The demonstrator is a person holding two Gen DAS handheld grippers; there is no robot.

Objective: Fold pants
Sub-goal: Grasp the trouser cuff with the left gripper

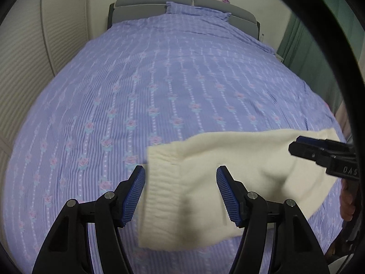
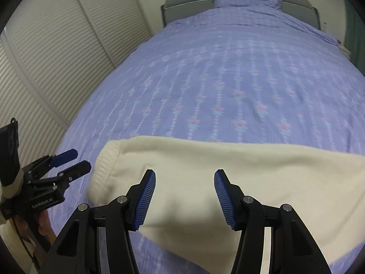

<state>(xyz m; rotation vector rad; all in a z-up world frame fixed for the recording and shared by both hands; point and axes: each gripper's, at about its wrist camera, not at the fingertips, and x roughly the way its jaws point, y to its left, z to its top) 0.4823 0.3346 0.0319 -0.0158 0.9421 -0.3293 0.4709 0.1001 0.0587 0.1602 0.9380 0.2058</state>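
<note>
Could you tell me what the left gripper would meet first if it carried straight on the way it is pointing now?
Most likely the cream pants: their ribbed end lies between the open fingers of the left gripper, on the purple bedspread. Nothing else shows in that line, though depth is hard to judge here.

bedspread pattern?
Lilac bedspread with pale dotted stripes and rows of pink roses; sharpest in the left wrist view.

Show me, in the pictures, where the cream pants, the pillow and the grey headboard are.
cream pants (image 2: 228,166), right wrist view, on the flat middle of the fabric.
pillow (image 2: 246,1), right wrist view, on its purple front face.
grey headboard (image 1: 136,6), left wrist view, on its left padded panel.
</note>
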